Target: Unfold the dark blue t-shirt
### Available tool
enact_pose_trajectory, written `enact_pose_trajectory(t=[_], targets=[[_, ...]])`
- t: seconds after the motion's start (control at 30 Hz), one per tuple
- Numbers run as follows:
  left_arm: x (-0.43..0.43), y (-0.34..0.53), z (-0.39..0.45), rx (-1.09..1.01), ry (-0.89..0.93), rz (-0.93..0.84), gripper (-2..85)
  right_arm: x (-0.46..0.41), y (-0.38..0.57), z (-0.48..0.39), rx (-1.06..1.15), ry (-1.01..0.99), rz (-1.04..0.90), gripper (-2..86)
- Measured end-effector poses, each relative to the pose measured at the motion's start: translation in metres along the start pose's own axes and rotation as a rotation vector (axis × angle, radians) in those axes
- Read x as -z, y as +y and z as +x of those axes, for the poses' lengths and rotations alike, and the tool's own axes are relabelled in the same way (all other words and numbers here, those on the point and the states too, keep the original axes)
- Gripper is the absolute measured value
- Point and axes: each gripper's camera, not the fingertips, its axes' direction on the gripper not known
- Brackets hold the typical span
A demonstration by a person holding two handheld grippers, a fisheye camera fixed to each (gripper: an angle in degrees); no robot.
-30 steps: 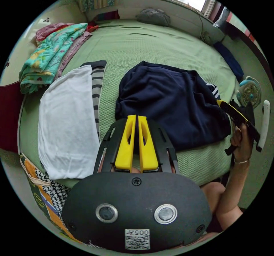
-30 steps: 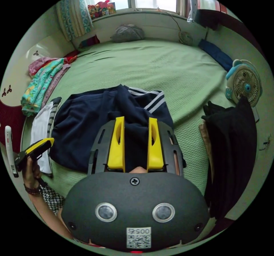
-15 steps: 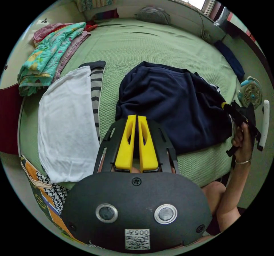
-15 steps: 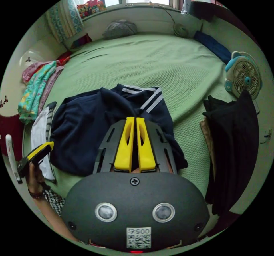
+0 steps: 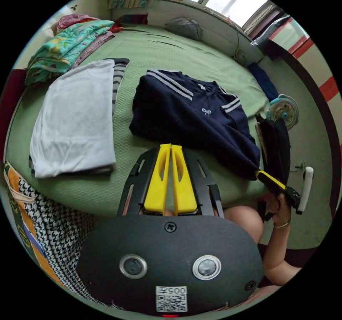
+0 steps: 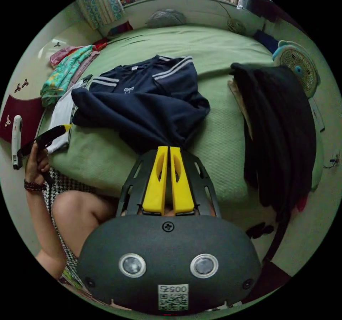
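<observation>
Your dark blue t-shirt (image 5: 194, 120) lies on the green bed (image 5: 167, 52), partly opened out; the white-striped sleeves and collar point toward the window side, a small white bow mark shows on the chest, and the lower part is bunched and drawn toward the near edge of the bed. Your right gripper (image 6: 167, 152) has its jaws clenched on the shirt's near edge, just at the bed's rim; your left gripper (image 5: 170, 148) has its jaws pressed together over bare bedding, gripping nothing. A folded white garment (image 5: 73, 116) lies beside the shirt on your left; a black pile (image 6: 281, 127) sits on your right; beyond the shirt the bed lies open up to the grey pillow (image 6: 165, 17).
</observation>
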Motion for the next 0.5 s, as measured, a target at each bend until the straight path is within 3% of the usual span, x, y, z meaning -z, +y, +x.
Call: enact_pose_trajectory(t=[0.3,0.5], targets=[[0.029,0.099,-0.009,0.008,-0.059,-0.094,1.0,0.047,0.079,0.022,-0.04,0.025,0.081,-1.7],[0.051,0.148,0.001,-0.007,-0.124,-0.027,2.4,0.059,0.112,0.034,-0.064,0.052,0.085,-1.7]])
